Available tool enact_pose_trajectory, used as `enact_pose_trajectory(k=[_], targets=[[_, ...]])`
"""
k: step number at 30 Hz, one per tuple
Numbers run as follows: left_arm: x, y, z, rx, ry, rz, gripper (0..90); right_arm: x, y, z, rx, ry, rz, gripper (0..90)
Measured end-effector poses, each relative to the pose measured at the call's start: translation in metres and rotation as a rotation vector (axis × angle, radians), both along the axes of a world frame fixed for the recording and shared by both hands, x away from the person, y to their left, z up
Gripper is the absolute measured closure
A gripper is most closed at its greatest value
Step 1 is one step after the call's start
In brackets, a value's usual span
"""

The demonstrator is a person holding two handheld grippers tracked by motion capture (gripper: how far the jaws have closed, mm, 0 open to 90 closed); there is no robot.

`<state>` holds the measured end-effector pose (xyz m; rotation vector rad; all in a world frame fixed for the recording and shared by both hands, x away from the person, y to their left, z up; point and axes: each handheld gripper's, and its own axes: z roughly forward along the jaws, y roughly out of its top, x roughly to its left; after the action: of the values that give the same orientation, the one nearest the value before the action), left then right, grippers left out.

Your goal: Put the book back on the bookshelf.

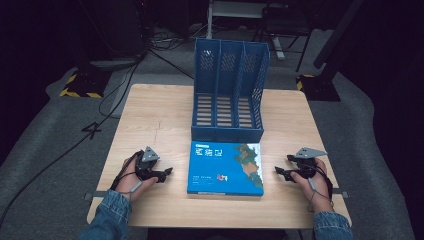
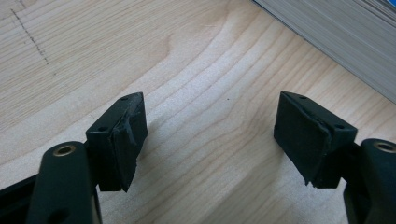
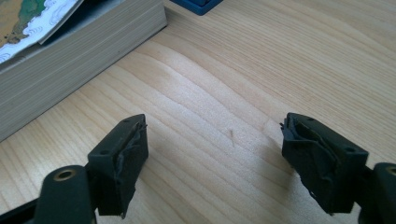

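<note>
High view is showing the book (image 1: pixel 225 168) lying flat at 6 o'clock of the blue file rack (image 1: pixel 228 90), between left tongs (image 1: pixel 166 172) and right tongs (image 1: pixel 280 171). Both gripper views are showing jaws spread wide, empty, over the bench (image 2: pixel 196 70), and the book's page edges.

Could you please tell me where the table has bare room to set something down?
Bare wood lies left of the rack and book, beyond the left claw, and likewise right of them, beyond the right claw. A thin strip runs along the table's near edge. The middle is crowded.

Book (image 1: pixel 226 168) btwn grippers, before file rack (image 1: pixel 228 92).
</note>
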<state>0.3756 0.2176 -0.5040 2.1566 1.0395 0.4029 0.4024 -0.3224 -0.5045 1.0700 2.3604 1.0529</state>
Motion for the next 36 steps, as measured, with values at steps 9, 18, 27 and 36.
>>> enact_pose_trajectory(k=[9, 18, 27, 36], targets=[[0.006, -0.003, 0.007, -0.037, -0.039, 0.058, 31.7, -0.001, 0.004, -0.001, -0.019, 0.01, -0.093, 12.7], [0.004, -0.013, 0.028, -0.104, -0.014, 0.043, 34.6, -0.002, 0.004, -0.001, -0.012, 0.01, -0.096, 14.2], [-0.001, -0.035, 0.042, -0.19, -0.004, -0.054, 35.6, -0.002, 0.004, -0.001, -0.011, 0.01, -0.097, 14.2], [-0.008, -0.063, 0.04, -0.192, 0.055, -0.199, 32.2, -0.004, 0.005, -0.001, -0.01, 0.012, -0.102, 14.2]])
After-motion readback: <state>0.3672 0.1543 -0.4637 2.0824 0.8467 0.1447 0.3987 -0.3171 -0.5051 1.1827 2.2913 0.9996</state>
